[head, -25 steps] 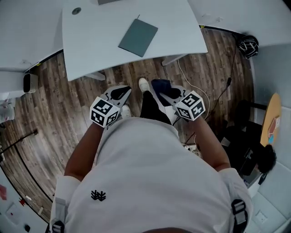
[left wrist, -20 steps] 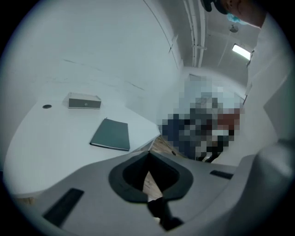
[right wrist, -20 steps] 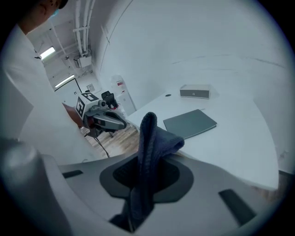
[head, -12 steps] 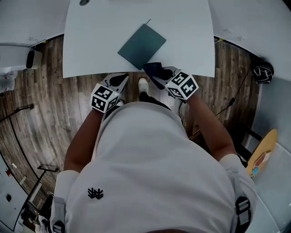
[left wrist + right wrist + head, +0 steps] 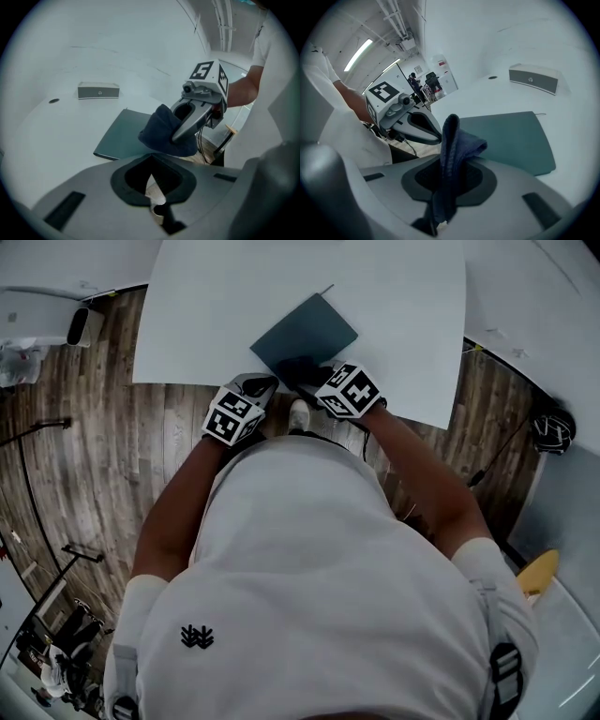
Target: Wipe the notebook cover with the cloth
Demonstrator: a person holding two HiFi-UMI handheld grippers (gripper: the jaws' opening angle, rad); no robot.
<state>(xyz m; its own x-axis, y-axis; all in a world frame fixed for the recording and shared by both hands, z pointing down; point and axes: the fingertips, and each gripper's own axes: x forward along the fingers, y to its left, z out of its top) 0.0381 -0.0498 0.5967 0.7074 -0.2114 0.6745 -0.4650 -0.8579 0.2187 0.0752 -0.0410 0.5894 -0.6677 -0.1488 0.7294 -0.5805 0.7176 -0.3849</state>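
Observation:
A teal notebook lies closed on the white table, near its front edge. My right gripper is shut on a dark blue cloth, which hangs over the notebook's near corner; I cannot tell whether it touches the cover. In the right gripper view the cloth stands up out of the jaws in front of the notebook. My left gripper is shut and holds nothing, at the table's edge just left of the notebook. From the left gripper view, the cloth bulges below the right gripper.
A small grey box and a round cable hole are farther back on the table. Wood floor surrounds it. A white device stands on the floor at left, a black object at right.
The person has stepped up to the table. Both grippers moved forward; the cloth went from over the floor to over the notebook's near corner.

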